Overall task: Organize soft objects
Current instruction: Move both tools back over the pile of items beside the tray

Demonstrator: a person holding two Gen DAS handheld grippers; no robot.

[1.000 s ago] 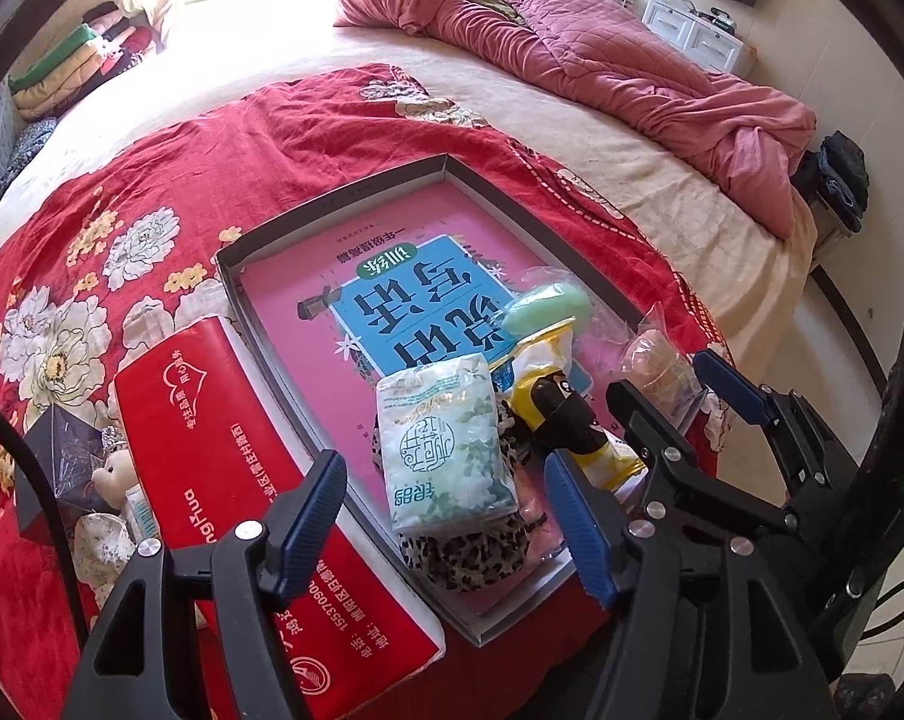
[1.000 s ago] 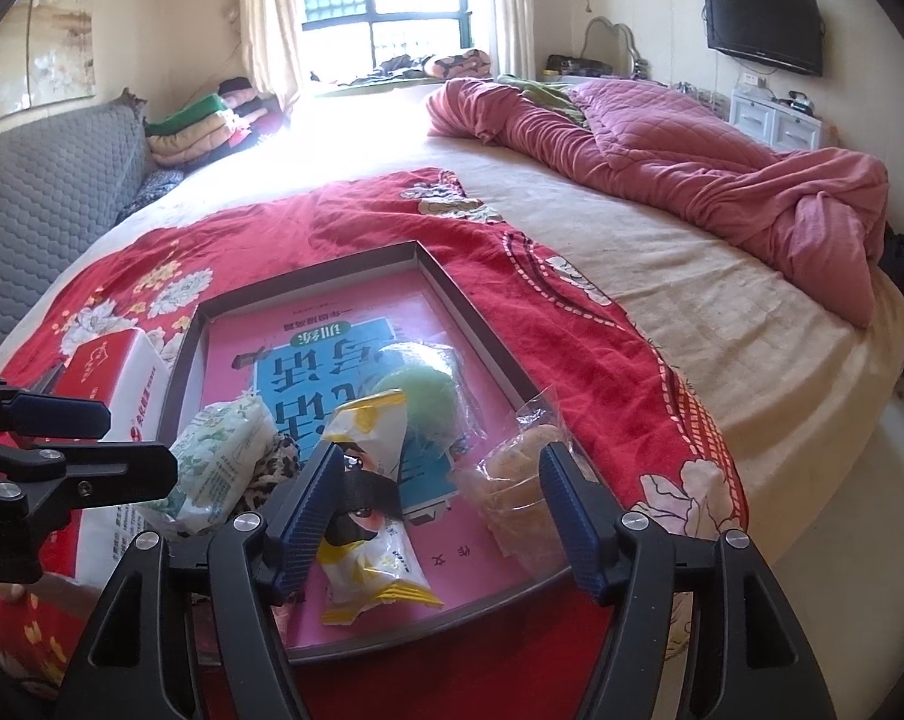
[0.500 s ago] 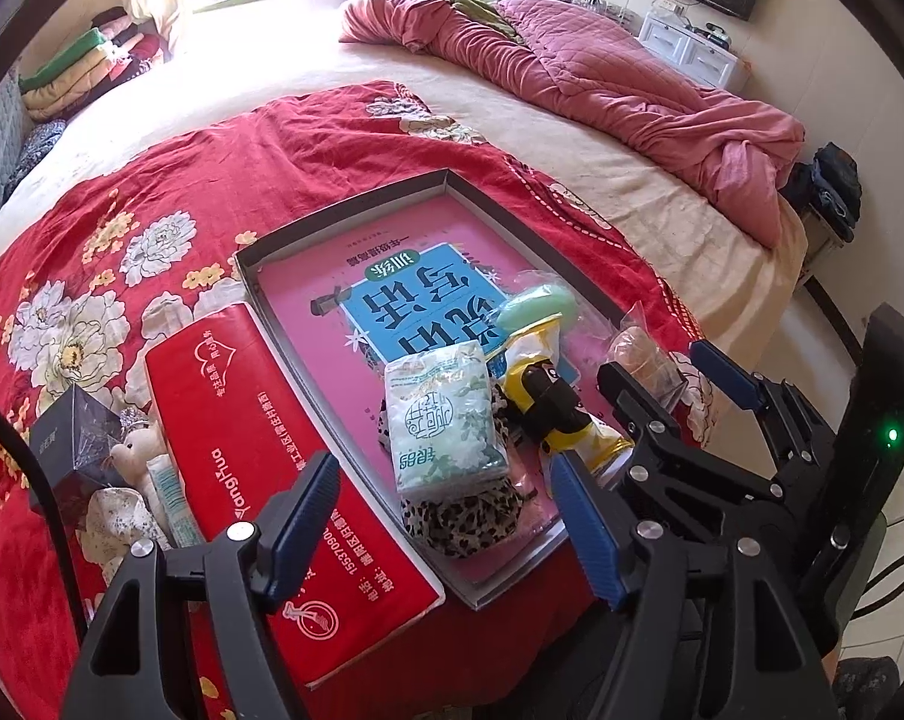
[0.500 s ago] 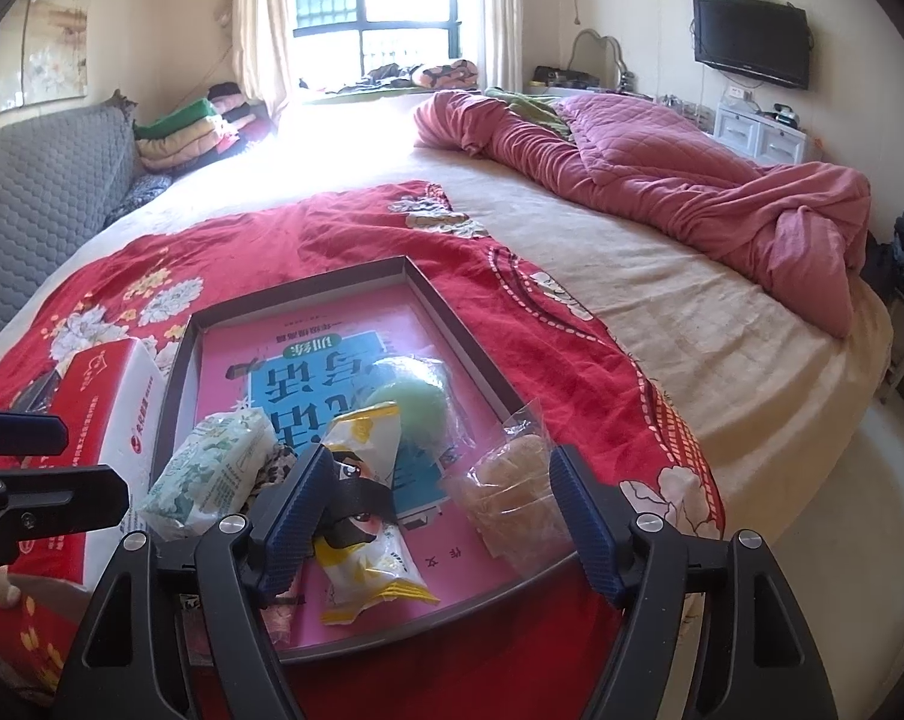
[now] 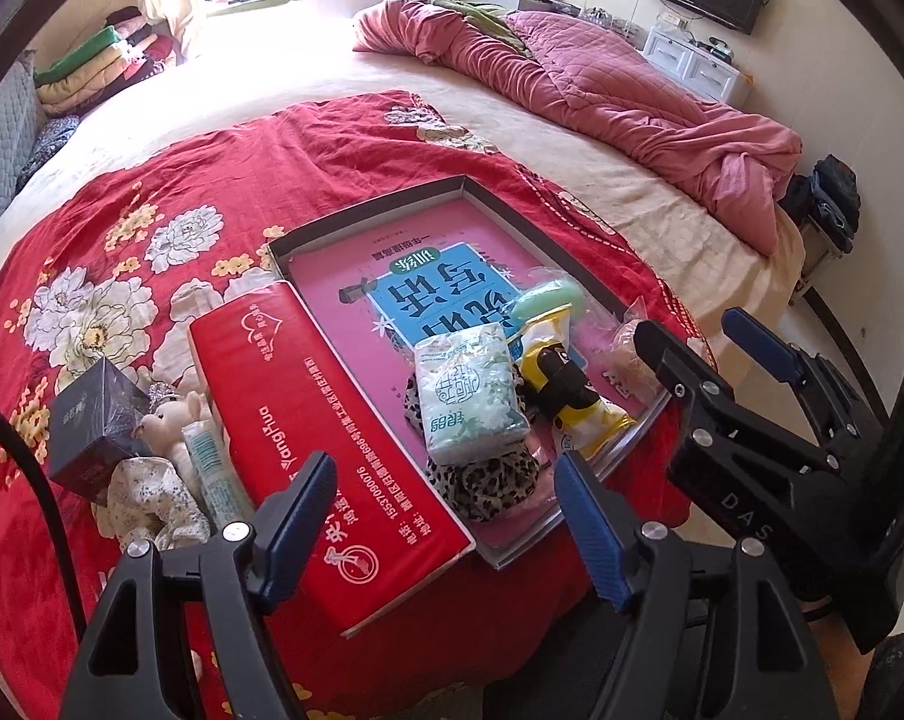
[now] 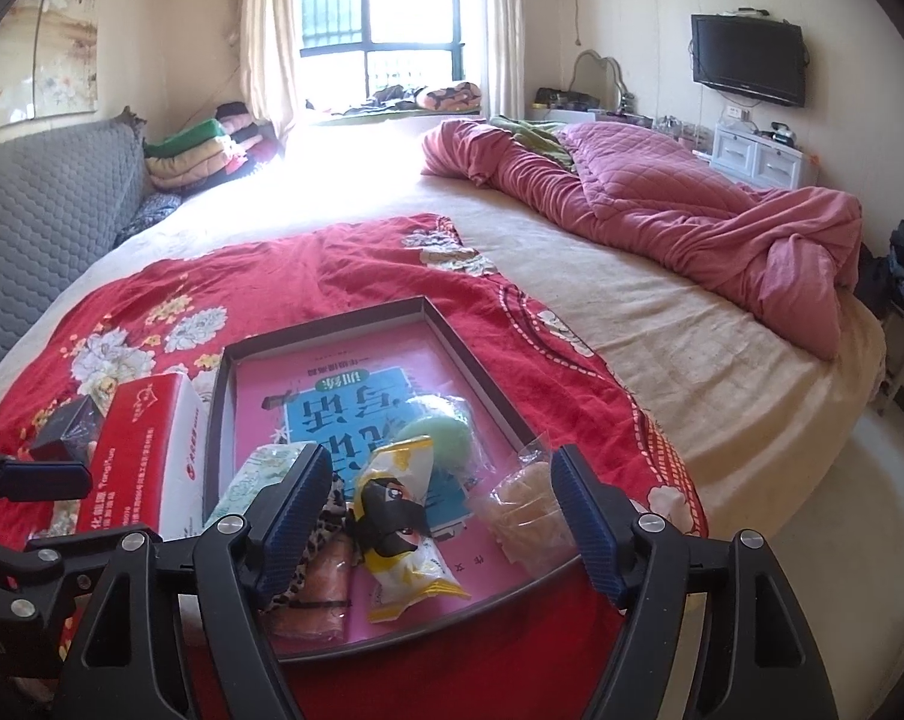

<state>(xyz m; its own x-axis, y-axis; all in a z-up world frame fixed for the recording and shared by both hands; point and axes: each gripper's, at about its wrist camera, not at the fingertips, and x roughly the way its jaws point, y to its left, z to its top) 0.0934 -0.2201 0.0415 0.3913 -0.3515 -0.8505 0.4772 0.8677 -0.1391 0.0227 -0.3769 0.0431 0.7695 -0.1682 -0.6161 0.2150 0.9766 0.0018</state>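
Left wrist view: left gripper (image 5: 446, 516) and right gripper (image 6: 437, 504) both hover with jaws spread, holding nothing. A pale green tissue pack (image 5: 470, 393), leopard-print cloth (image 5: 482, 483) and yellow snack packet (image 5: 566, 396) lie inside the shallow grey tray (image 5: 368, 210) on the red floral bedspread (image 5: 152, 192).

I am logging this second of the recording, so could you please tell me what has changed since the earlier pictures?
Both grippers drew back and up from the tray: it sits farther off in each view. The left gripper and right gripper stayed open and empty. The tissue pack, yellow snack packet and red box kept their places.
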